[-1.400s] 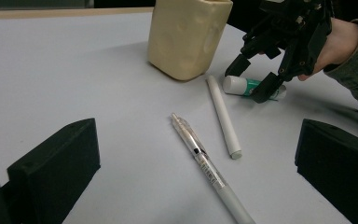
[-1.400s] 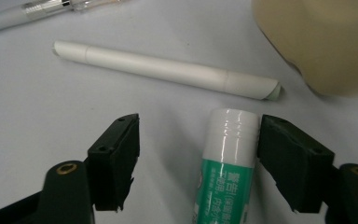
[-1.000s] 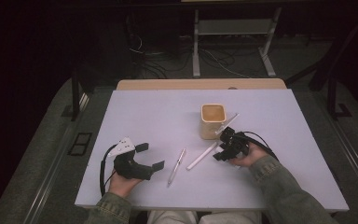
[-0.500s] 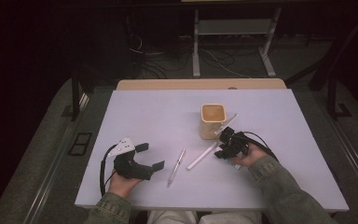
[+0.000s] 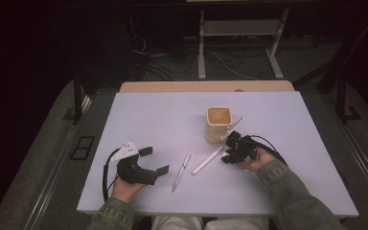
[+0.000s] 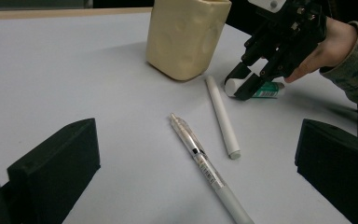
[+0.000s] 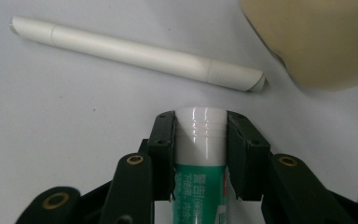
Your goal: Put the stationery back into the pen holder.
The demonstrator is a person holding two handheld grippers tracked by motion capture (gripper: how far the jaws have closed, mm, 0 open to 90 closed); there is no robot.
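right gripper [image 7: 200, 154]: jaws just closing, clamped on glue stick [image 7: 200, 140] | green label seen from right gripper view | cap toward frame top, lengthwise between jaws | left gripper [image 6: 196, 158]: wide open, empty

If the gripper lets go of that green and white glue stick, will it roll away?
Probably a little. The glue stick looks round and smooth and lies on its side on the flat table, so it could roll sideways. It seems stiff, and its shiny cap might slip, though the right gripper has just been closing on it.
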